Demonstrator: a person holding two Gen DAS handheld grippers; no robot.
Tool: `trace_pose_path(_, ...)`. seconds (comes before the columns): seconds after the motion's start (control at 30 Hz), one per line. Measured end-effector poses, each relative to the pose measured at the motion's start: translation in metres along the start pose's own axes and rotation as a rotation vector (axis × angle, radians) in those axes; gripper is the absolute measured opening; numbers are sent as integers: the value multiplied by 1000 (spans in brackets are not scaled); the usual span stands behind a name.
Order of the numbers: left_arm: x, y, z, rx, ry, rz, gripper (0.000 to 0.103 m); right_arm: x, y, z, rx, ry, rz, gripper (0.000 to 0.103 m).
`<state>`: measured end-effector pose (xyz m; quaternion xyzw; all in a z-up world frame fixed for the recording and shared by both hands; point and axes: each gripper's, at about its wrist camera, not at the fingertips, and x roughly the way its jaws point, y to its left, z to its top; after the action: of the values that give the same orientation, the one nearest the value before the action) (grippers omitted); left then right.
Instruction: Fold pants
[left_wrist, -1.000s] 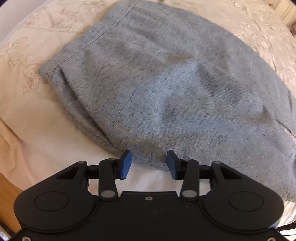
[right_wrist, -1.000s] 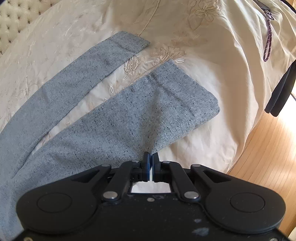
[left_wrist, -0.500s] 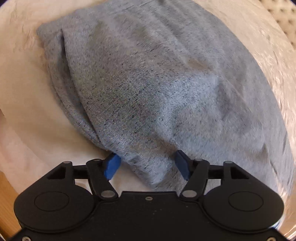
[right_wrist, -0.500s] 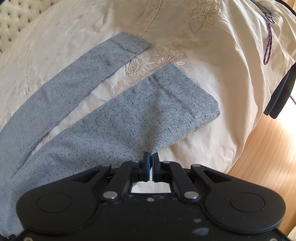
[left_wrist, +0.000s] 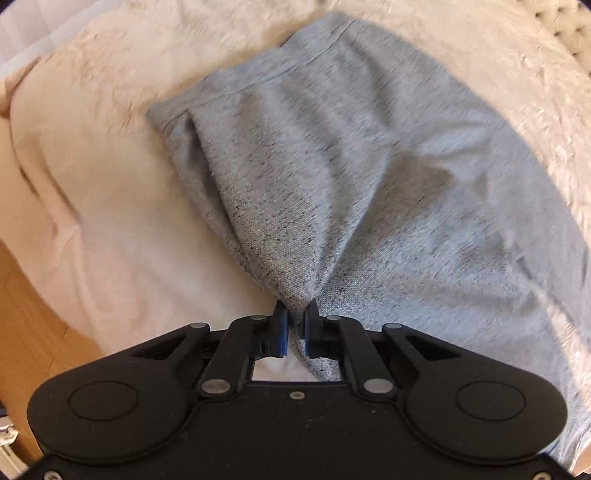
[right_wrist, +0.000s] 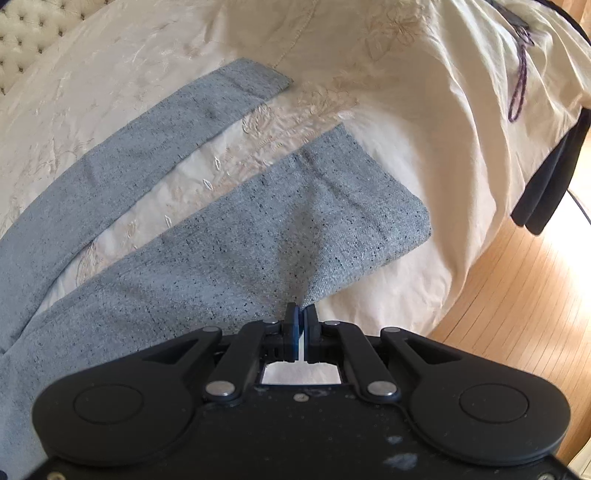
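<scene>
While both grippers pinch them, pants (left_wrist: 351, 177) (grey) cover bedspread (right_wrist: 424, 92).

The black left gripper (left_wrist: 295, 326) pinches a bunched fold of the speckled grey knit pants (left_wrist: 369, 177) between its blue-padded fingers (left_wrist: 280, 328). The pants lie spread on a cream embroidered bed cover (left_wrist: 92, 177), fabric pulled taut toward the grip.

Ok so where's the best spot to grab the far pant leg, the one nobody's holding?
Probably at its hem, from above and from the outer edge. The far leg lies flat on the bedspread with that end square and uncovered, apart from the near leg, so a pinch there should lift it alone.
</scene>
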<state>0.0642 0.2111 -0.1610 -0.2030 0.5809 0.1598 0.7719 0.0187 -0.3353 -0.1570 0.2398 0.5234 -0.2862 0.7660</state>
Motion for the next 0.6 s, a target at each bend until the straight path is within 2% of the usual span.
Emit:
trace_pose_path(0.13,0,-1,1,21,-6,15,11,13,-14,-14,48,66,-19,3)
trace_pose_path(0.23,-13,-15,4,49,-50,22,11,10,-16,-12,53,63,-13,3)
trace_pose_path(0.47,-65,-51,28,99,-229,-15,10,-31,2,26,9,-77,43,1)
trace_pose_path(0.6,-72,-74,50,101,-260,-53,11,-43,12,64,-14,-157,79,1)
